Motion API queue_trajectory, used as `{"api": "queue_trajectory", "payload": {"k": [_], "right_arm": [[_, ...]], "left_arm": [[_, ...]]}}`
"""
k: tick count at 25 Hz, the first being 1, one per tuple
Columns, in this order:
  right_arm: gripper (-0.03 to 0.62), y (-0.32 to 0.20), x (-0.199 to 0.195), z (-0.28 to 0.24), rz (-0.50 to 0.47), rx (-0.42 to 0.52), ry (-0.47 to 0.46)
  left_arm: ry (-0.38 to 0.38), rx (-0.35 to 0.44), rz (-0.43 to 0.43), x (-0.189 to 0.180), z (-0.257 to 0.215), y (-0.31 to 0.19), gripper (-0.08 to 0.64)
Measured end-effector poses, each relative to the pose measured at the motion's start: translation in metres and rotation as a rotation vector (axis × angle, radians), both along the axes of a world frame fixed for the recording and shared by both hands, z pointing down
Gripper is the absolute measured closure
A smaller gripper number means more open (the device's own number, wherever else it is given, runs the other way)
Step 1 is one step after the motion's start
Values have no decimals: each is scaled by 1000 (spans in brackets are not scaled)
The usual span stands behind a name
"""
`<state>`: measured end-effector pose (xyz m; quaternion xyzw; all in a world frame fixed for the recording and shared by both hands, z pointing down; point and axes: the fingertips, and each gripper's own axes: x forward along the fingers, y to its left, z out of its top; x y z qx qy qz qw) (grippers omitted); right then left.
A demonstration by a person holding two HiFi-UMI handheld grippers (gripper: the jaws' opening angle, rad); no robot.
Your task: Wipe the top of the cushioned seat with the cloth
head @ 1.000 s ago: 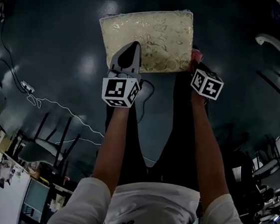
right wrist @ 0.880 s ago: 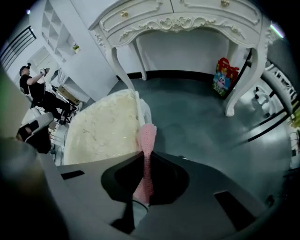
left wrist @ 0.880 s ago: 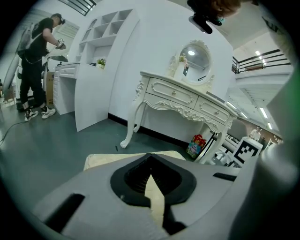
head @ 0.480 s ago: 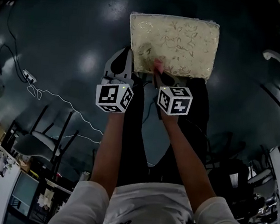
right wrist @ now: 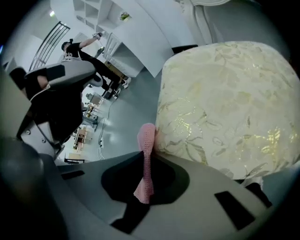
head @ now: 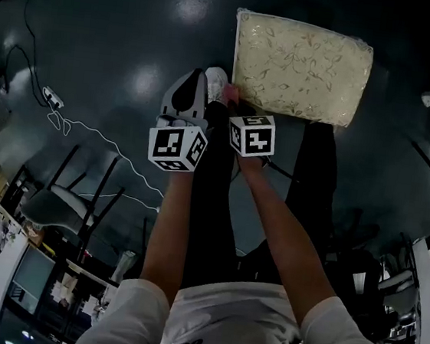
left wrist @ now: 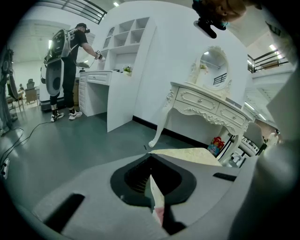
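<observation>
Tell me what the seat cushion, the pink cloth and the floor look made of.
Cushioned seat: woven upholstery fabric, cream with a shiny gold leaf pattern, likely brocade. Cloth: pink textile with a fine dotted weave, maybe microfibre or knit; can't tell. Floor: hard, dark, glossy coating; it mirrors ceiling lights.
</observation>
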<state>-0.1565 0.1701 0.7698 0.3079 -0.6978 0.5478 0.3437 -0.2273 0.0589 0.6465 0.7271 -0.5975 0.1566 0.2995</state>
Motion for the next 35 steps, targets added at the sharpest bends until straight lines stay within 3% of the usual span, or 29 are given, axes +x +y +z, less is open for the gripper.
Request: {"api": "queue_trajectory", "payload": {"k": [10, 18, 30, 35], "right_arm": [[569, 2, 75, -11, -62, 54, 32], [571, -5, 172, -11, 102, 41, 60], [571, -10, 314, -9, 230, 69, 191], [569, -14, 337, -3, 202, 62, 232]], "left_arm": [[29, -5, 33, 58, 6, -6, 548], [70, -8, 99, 128, 13, -18, 548], [98, -30, 201, 208, 25, -25, 548], [94, -47, 236, 228, 24, -24, 548]]}}
